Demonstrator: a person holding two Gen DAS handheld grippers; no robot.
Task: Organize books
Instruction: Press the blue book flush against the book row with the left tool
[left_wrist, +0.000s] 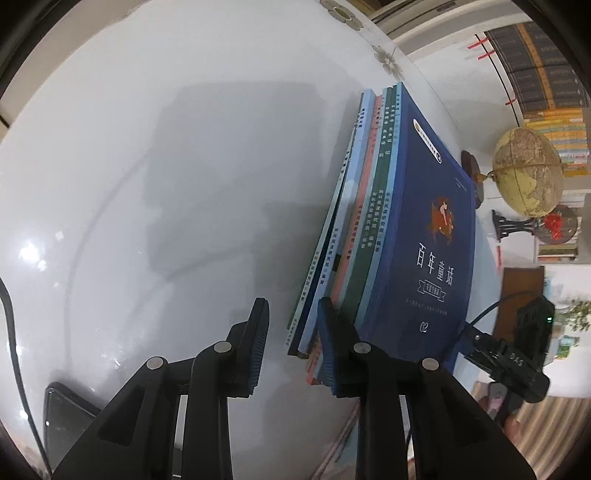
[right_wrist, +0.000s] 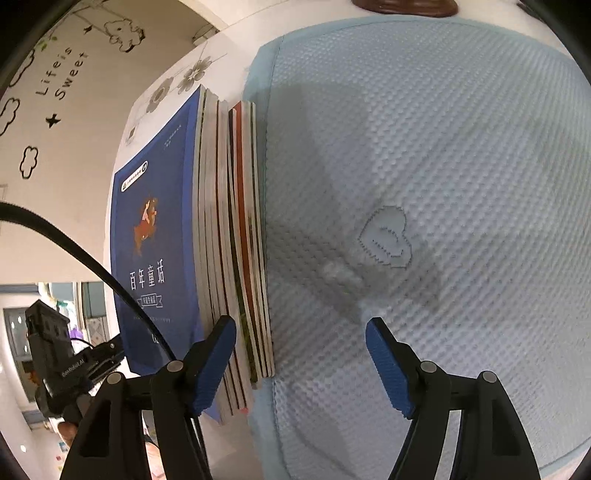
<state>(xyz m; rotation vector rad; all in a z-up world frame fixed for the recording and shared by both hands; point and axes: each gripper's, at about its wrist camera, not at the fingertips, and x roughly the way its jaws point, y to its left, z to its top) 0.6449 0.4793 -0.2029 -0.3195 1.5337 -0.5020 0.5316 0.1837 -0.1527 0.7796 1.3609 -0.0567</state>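
Several thin paperbacks stand on edge in a row on the white bench, their blue-covered end book facing outward, a quilted blue mat at three o'clock of them. I judge them light, floppy and slick-covered, best squeezed flat from both outer faces. My left gripper is spread with nothing pinched, one finger against the spines. My right gripper also gapes empty.

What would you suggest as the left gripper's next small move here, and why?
Probably close the left gripper on the thin books: they lean apart from the rest of the book stack, their corner sits between its open jaws, and one pad stands clear of them.
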